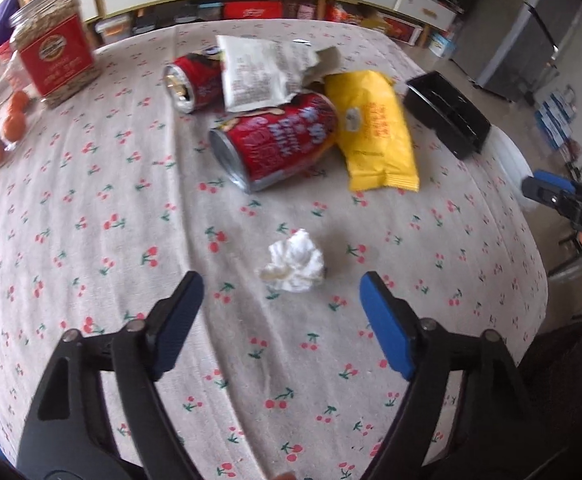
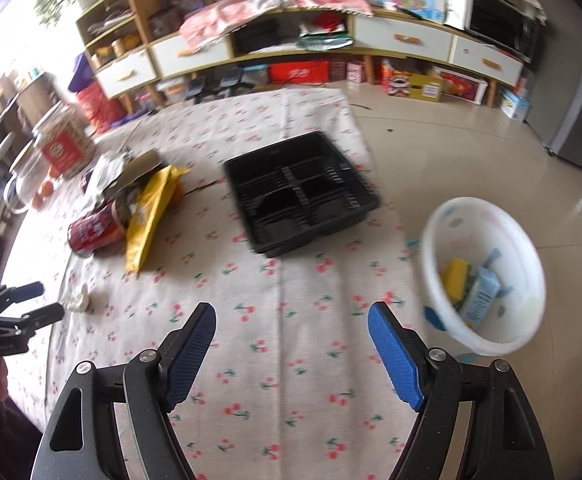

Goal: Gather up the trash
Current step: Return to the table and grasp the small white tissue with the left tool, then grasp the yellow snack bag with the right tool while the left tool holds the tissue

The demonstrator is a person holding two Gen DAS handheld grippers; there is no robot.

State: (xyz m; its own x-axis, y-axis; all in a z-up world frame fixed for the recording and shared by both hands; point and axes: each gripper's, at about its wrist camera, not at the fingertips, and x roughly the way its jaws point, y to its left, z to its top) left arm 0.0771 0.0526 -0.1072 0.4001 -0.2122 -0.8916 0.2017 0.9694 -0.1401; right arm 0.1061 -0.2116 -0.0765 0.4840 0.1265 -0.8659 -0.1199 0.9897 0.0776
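Two grippers work over the cherry-print tablecloth (image 1: 91,200). The left gripper (image 1: 281,312) hangs spread, pinching nothing, with the crumpled tissue (image 1: 293,262) lying just ahead between its fingers, apparently lined up for a pick. The right gripper (image 2: 291,344) is likewise spread and empty over bare cloth. Remaining trash sits clustered further back: two red cans (image 1: 279,144), a torn paper packet (image 1: 259,72) and a yellow wrapper (image 1: 375,132). The white bin (image 2: 487,272) stands on the floor off the table's edge, beside the black tray (image 2: 299,192). Open cloth surrounds the tissue.
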